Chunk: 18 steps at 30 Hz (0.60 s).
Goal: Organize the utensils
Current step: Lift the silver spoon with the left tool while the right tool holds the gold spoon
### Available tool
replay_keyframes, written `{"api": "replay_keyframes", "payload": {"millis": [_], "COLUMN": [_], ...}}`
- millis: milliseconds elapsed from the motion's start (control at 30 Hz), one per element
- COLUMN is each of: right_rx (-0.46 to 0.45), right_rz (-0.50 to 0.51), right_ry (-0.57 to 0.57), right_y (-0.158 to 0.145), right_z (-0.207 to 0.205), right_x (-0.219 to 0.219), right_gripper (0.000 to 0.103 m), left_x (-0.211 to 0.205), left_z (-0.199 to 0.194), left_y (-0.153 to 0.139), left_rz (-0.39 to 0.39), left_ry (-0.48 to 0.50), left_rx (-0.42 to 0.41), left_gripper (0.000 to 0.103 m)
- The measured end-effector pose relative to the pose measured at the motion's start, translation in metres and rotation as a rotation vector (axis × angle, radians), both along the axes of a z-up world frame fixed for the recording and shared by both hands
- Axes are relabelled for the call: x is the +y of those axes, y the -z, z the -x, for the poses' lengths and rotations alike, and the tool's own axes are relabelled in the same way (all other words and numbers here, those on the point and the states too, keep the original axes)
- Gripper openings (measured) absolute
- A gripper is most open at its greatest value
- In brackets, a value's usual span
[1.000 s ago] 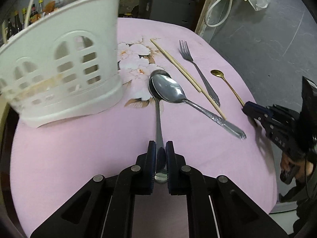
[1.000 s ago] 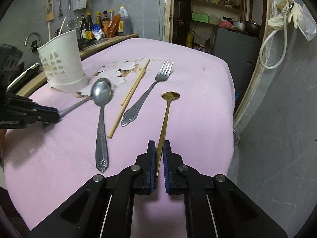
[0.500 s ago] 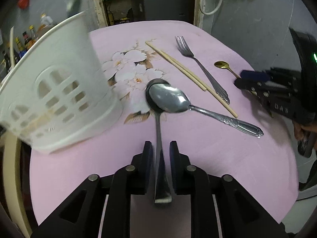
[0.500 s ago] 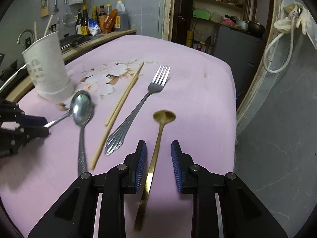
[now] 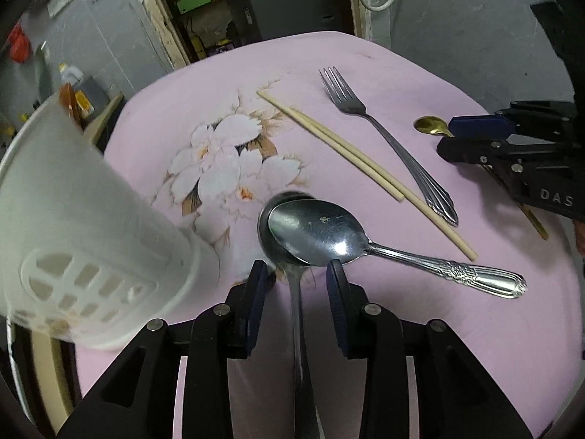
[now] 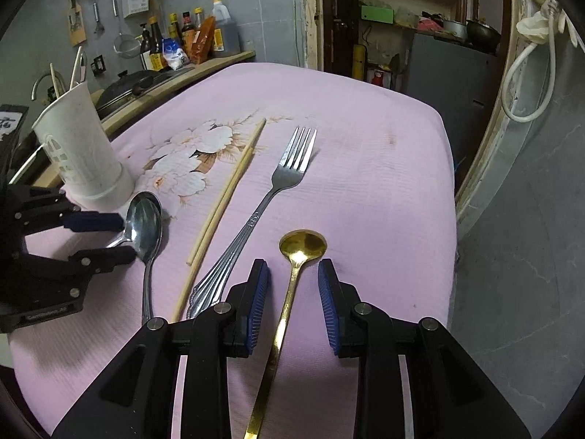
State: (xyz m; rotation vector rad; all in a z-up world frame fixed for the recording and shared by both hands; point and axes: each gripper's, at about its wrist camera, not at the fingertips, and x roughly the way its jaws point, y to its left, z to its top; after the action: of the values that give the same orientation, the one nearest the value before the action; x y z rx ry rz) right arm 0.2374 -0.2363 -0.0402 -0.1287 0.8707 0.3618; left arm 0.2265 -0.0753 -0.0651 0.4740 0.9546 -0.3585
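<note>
My left gripper (image 5: 296, 281) straddles the handle of a steel spoon (image 5: 298, 311); its jaws are opening and the pads stand clear of the handle. That spoon's bowl lies under the bowl of a second steel spoon (image 5: 318, 232) with an ornate handle. The white slotted utensil holder (image 5: 91, 241) stands close on the left. My right gripper (image 6: 292, 285) is also opening, with the handle of the gold spoon (image 6: 302, 243) between its pads, untouched. A pair of chopsticks (image 6: 226, 197) and a fork (image 6: 289, 175) lie between the two grippers.
All utensils rest on a pink cloth with a flower print (image 6: 365, 183) over a small table. Its right edge drops to a grey floor (image 6: 512, 256). A counter with bottles (image 6: 190, 36) runs behind the holder (image 6: 80, 146).
Both grippers went from shut on their spoon handles to parted jaws, letting go. Each slid forward along its handle toward the spoon's bowl, and the left view rolled.
</note>
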Motion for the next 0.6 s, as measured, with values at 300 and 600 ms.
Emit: {"api": "replay_keyframes", "payload": {"millis": [300,600], "right_rx": [-0.004,-0.005], "right_rz": [-0.004,0.021], "right_ry": [-0.009,-0.03], "right_y": [0.001,0.002], "right_z": [-0.004,-0.006], "right_x": [0.002,0.005], "right_gripper": [0.031,0.031], "left_x": [-0.034,-0.02], "left_z": [-0.004,-0.009], "left_y": [0.013,0.017], "left_rz": [-0.18,-0.116], "left_ry": [0.045,0.08], "left_rx": [-0.133,-0.107], "left_gripper": [0.03,0.009]}}
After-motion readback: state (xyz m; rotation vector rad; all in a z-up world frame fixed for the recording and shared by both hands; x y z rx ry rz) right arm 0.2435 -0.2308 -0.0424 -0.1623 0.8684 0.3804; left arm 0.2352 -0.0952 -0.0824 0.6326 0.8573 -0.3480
